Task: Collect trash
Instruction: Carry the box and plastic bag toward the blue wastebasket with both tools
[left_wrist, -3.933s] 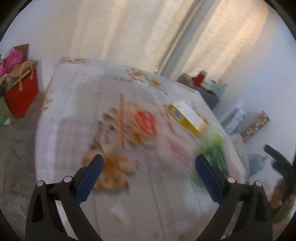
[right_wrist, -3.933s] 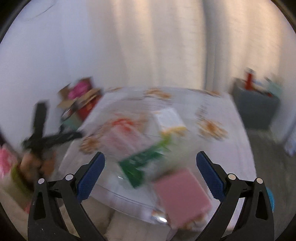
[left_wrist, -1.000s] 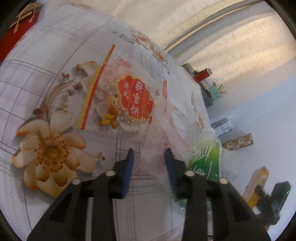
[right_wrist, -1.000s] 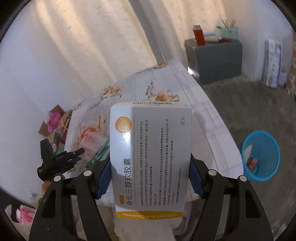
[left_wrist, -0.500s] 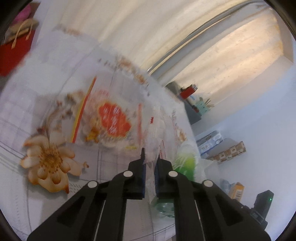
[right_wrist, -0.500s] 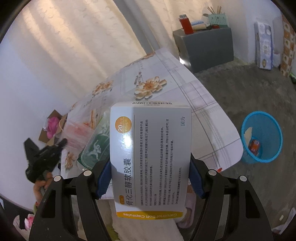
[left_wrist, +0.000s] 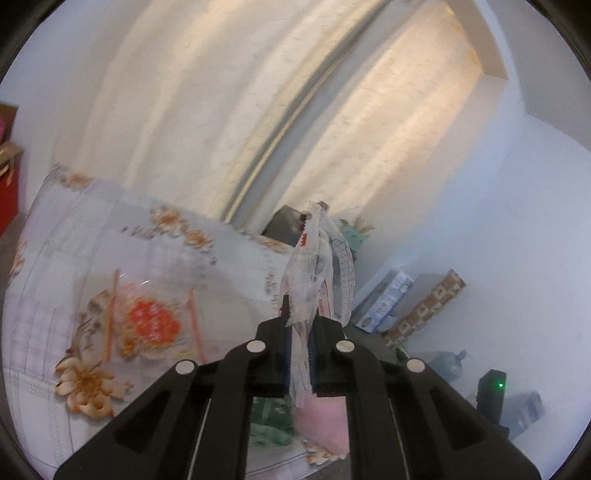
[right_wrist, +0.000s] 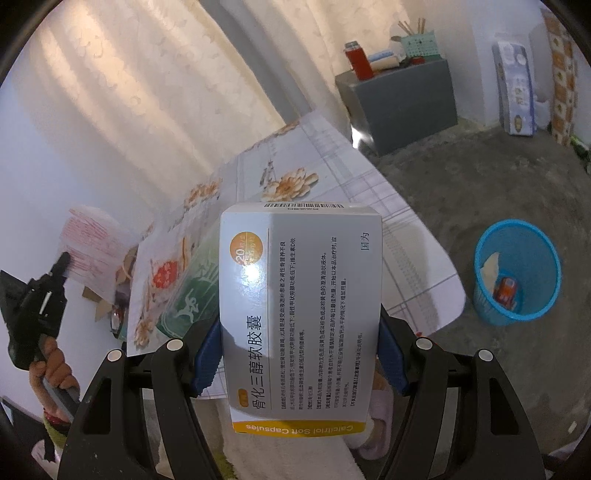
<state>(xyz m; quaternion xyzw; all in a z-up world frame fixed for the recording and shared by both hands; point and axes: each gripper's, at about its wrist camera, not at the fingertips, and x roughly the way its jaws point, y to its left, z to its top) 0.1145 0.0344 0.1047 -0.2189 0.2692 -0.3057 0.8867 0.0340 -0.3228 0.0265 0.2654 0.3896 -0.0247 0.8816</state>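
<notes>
My left gripper is shut on a clear plastic wrapper with red print, held up in the air above the table; it also shows at the left of the right wrist view. My right gripper is shut on a white and yellow medicine box, held above the table's near edge. A blue trash basket stands on the floor to the right, with some trash in it. A red-printed snack wrapper, a green packet and a pink item lie on the table.
The table has a floral cloth. A grey cabinet with a red bottle stands by the curtains. Tissue packs lean on the far wall. A red bag and cardboard sit on the floor at the left.
My left gripper closed on the clear wrapper and lifted it off the table. My right gripper has carried the medicine box to the right, bringing the blue basket closer.
</notes>
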